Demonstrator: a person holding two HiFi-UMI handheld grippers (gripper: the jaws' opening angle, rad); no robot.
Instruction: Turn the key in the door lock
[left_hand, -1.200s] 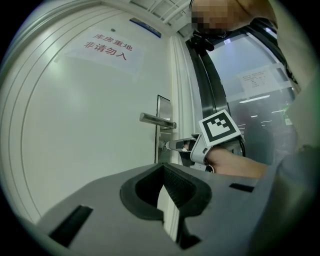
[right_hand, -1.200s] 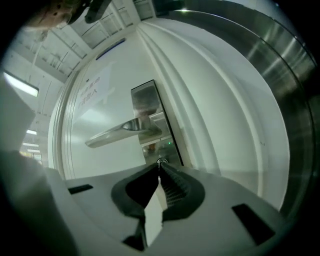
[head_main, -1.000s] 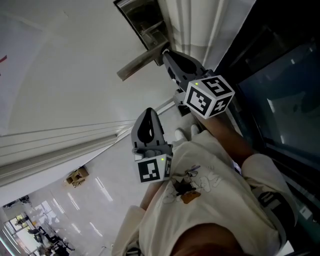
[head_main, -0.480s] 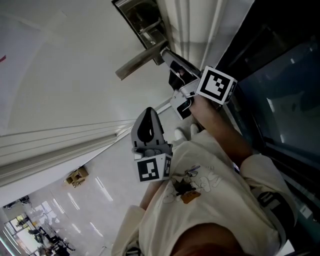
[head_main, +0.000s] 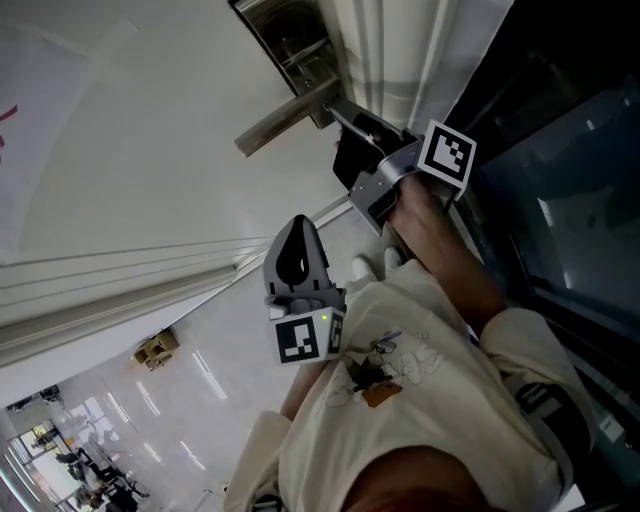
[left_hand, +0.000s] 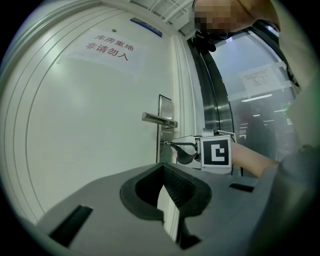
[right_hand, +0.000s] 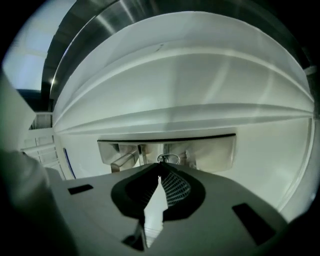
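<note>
The white door carries a steel lock plate with a lever handle. My right gripper reaches just below the handle, and its tips meet the plate there. In the right gripper view this gripper is shut on the key, whose wire ring shows just past the tips against the lock plate. The left gripper view shows the same grip on the key from the side. My left gripper hangs back from the door, shut and holding nothing.
A sign with red characters hangs high on the door. Dark glass panels with metal frames stand to the right of the door. On the tiled floor below lie a small cardboard box and the person's shoes.
My right gripper has rolled about its own axis at the lock, so its marker cube swung up and to the right. The left gripper has stayed still.
</note>
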